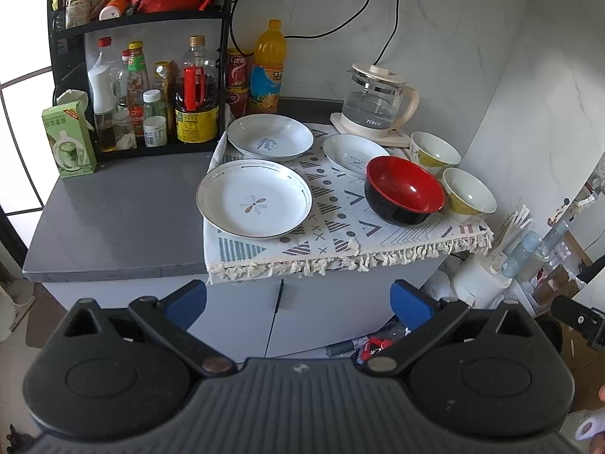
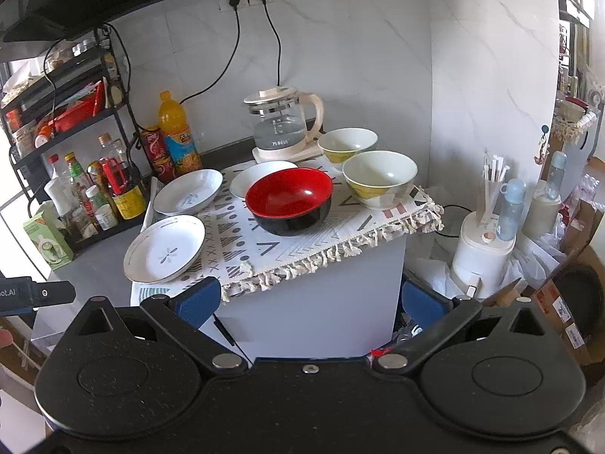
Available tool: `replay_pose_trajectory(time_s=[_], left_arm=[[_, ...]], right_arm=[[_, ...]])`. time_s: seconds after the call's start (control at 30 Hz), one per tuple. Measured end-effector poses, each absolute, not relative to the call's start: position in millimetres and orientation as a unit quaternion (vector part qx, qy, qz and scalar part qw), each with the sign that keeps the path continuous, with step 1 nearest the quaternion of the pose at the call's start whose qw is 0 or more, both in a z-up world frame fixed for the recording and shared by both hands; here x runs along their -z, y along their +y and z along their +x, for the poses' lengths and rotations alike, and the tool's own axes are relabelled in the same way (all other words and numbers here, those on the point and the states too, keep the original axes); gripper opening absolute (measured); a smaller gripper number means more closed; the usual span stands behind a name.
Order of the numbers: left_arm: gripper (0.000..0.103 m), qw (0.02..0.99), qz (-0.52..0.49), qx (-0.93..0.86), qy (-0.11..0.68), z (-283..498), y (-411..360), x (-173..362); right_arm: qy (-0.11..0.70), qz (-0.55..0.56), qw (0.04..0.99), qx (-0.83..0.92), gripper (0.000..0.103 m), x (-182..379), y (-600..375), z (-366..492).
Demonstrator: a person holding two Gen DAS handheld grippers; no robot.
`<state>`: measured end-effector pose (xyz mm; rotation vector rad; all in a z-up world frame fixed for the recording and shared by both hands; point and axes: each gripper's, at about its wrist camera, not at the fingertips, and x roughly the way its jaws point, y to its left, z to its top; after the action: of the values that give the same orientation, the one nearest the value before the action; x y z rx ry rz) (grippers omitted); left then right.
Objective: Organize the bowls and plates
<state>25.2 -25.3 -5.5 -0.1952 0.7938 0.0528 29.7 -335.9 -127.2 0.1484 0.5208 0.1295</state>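
Observation:
Three white plates lie on a patterned cloth (image 1: 332, 227): a large one with a flower mark (image 1: 254, 199) (image 2: 165, 248) at the front left, one with blue writing (image 1: 270, 137) (image 2: 188, 192) behind it, and a smaller one (image 1: 353, 154) (image 2: 253, 179) further right. A red-and-black bowl (image 1: 404, 189) (image 2: 289, 200) stands right of them, with two pale yellow-patterned bowls (image 1: 468, 195) (image 1: 434, 151) (image 2: 379, 178) (image 2: 347, 144) beside it. My left gripper (image 1: 298, 300) and right gripper (image 2: 311, 300) both hang open and empty in front of the counter, short of its edge.
A black rack of sauce bottles (image 1: 151, 94) and an orange drink bottle (image 1: 269, 66) stand at the back left. A glass kettle (image 1: 374, 102) sits at the back. A green carton (image 1: 68, 138) stands on the grey counter (image 1: 121, 219). White appliances and baby bottles (image 2: 491, 234) crowd the right.

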Motion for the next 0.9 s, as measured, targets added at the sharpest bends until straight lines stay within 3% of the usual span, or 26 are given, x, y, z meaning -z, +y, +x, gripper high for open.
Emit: replay_pose_trajectory(time_s=[0.9], left_arm=[[0.102,0.905,-0.114,-0.019,0.410,150,-58,32]], right_arm=[[0.286,0.090,0.953,-0.046,0.103,150,-370,146]])
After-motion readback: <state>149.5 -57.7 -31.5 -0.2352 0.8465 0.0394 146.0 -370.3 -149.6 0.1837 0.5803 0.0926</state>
